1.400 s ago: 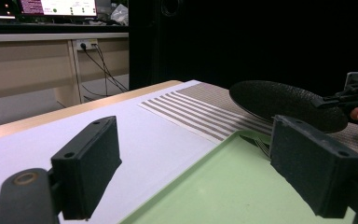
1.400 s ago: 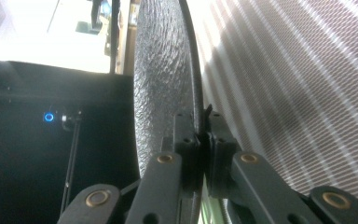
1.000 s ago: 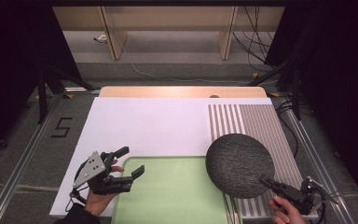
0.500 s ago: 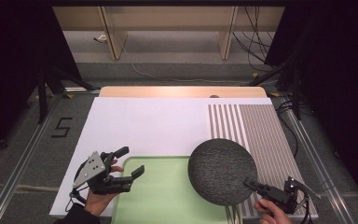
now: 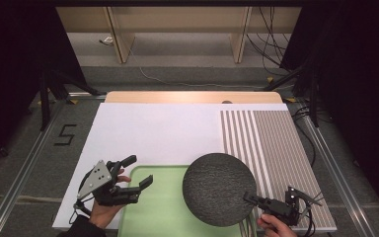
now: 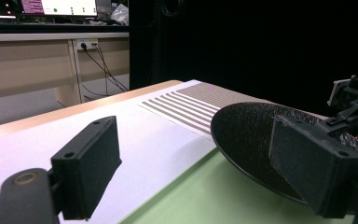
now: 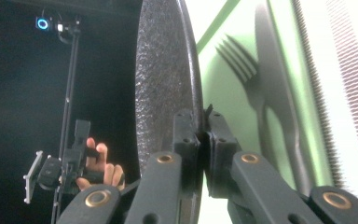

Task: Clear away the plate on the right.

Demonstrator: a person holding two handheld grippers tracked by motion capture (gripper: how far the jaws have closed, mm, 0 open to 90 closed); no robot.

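Observation:
A round dark speckled plate (image 5: 219, 189) hangs tilted over the right part of a green mat (image 5: 158, 217). My right gripper (image 5: 249, 199) is shut on its near right rim. In the right gripper view the jaws (image 7: 201, 135) pinch the plate's edge (image 7: 163, 79), with the green mat (image 7: 214, 93) beyond. My left gripper (image 5: 139, 170) rests at the mat's left edge, open and holding nothing. In the left gripper view its wide-apart pads frame the plate (image 6: 251, 135) and the green mat (image 6: 205, 196).
A white sheet (image 5: 158, 133) covers the table's left and middle, and a striped mat (image 5: 271, 143) lies on its right. Grey fork and knife shapes (image 7: 261, 93) lie on the green mat. Table rails and dark floor surround the board.
My right gripper has carried the plate leftward, off the striped mat and over the green mat. The left gripper has stayed where it was.

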